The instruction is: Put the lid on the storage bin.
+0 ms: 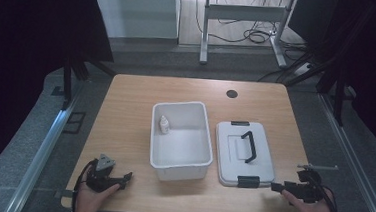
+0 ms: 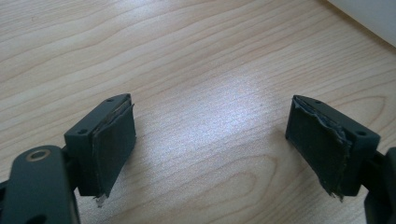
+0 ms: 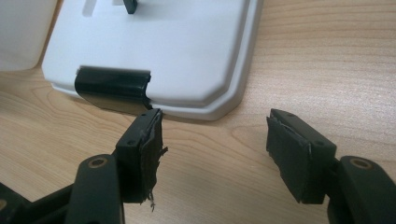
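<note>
The white lid (image 1: 245, 155) lies flat on the wooden surface (image 1: 124, 126), just to the right of the open white bin (image 1: 181, 135), with a black carry handle (image 1: 248, 146) across its middle and a black latch (image 1: 248, 181) on its near edge. It looks like thin, stiff moulded plastic: light, a little slick, not fragile. I'd judge the raised handle the surest place to take hold; the flat rim sits too close to the surface to get a pad under easily. A small white bottle (image 1: 164, 125) stands inside the bin by its far left wall.

The left gripper (image 1: 120, 180) rests near the left corner, spread wide over bare wood. The right gripper (image 1: 278, 187) sits just beside the lid's near right corner, also spread and holding nothing.

The right gripper view brings out the latch (image 3: 114, 88) and the lid's bevelled edge (image 3: 219, 105) up close. From above you get the whole layout, bin and bottle included.
</note>
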